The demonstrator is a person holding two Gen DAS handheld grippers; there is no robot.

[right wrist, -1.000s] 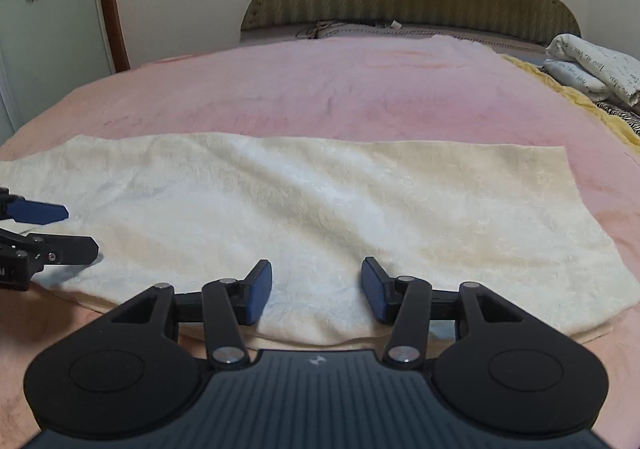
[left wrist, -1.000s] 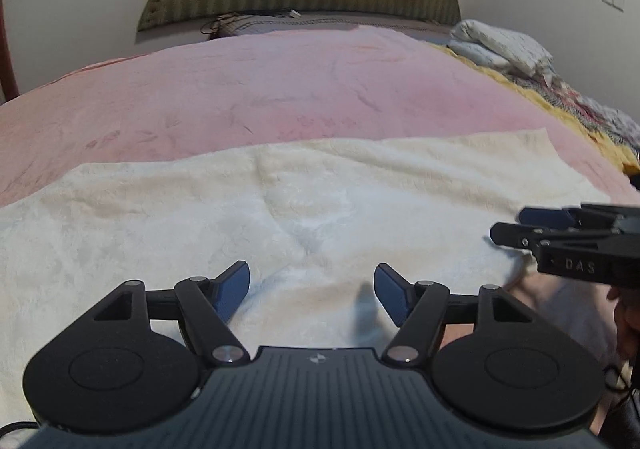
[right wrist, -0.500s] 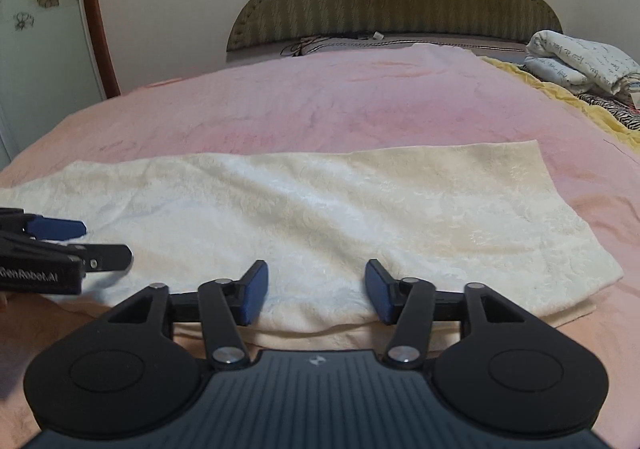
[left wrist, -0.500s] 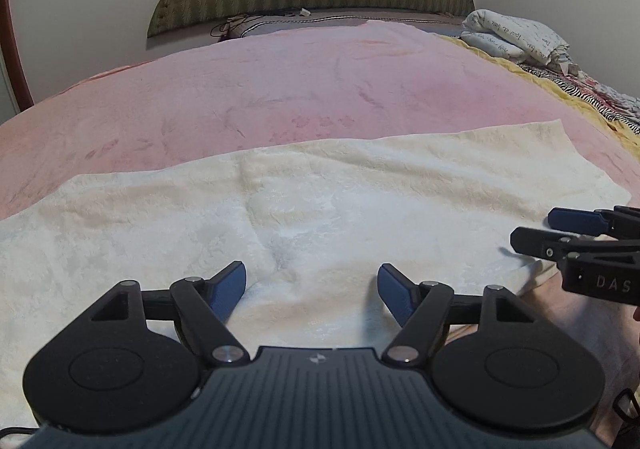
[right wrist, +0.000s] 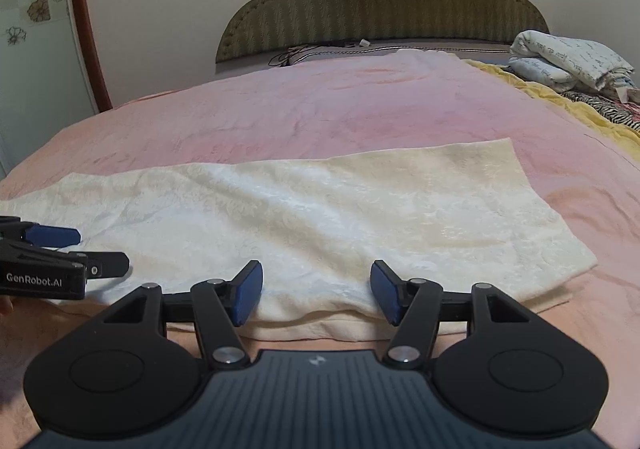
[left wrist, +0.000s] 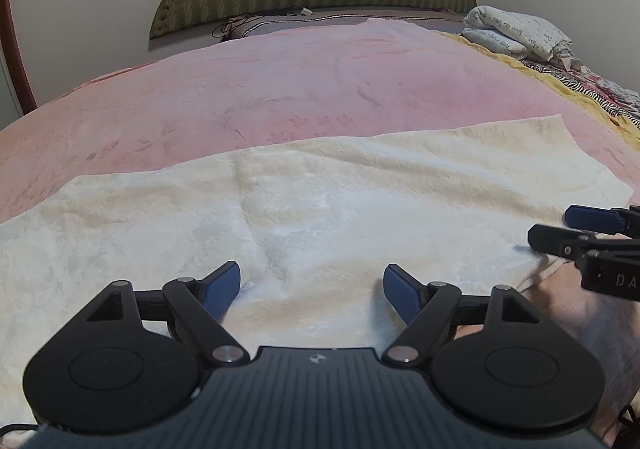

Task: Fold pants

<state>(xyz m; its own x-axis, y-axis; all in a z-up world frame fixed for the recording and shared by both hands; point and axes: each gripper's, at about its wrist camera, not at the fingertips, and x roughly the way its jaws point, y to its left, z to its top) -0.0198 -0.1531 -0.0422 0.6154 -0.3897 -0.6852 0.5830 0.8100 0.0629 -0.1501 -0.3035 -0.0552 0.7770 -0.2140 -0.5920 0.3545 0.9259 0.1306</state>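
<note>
The cream pants point(left wrist: 320, 209) lie flat across the pink bed, folded lengthwise into a long strip; they also show in the right wrist view point(right wrist: 340, 217). My left gripper point(left wrist: 312, 285) is open and empty, just above the near edge of the pants towards their left part. My right gripper point(right wrist: 316, 289) is open and empty over the near edge towards the right part. The right gripper also shows at the right of the left wrist view point(left wrist: 560, 229). The left gripper also shows at the left of the right wrist view point(right wrist: 80, 249).
The pink blanket point(left wrist: 300, 89) covers the bed. A green padded headboard point(right wrist: 380, 1) stands at the back with cables point(right wrist: 304, 51) below it. Folded white bedding point(right wrist: 568, 61) and a yellow and striped cover point(right wrist: 592, 105) lie at the right side.
Both grippers have pulled back and risen slightly, so more of the bed and headboard shows. Both stay open. The pants have not moved.
</note>
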